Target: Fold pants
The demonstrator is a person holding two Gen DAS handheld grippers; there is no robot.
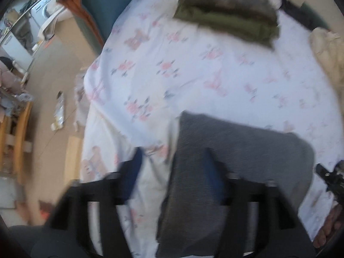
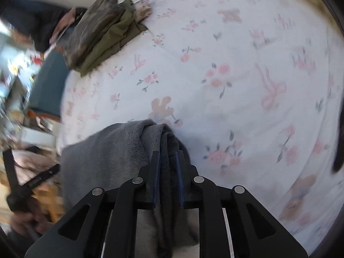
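The gray pants (image 1: 236,150) lie folded into a thick bundle at the near edge of a bed, on a white sheet (image 1: 193,75) printed with pink flowers and bows. In the left wrist view the left claw (image 1: 172,167) is spread wide, released, its two blue-padded fingers (image 1: 133,172) well apart; one finger sits over the bare sheet and the other over the gray fabric, with the left edge of the pants running between them. Nothing is pinched between them. That view is blurred.

In the right wrist view the right claw (image 2: 168,163) is clenched on a bunched fold of the pants (image 2: 111,150), the dark gray cloth squeezed between its narrow blue pads and rising in a ridge just ahead of the tips. The rest of the pants spreads to the left of this claw and hangs down beneath it.

At the far side of the bed rests a stack of folded clothes (image 1: 225,15), a camouflage piece on top of an olive green one, well apart from the pants. A cream-colored fabric (image 1: 329,51) lies at the bed's right edge. Beside the bed, the floor (image 1: 53,81) is tan, with a wooden chair (image 1: 19,129) at the left.
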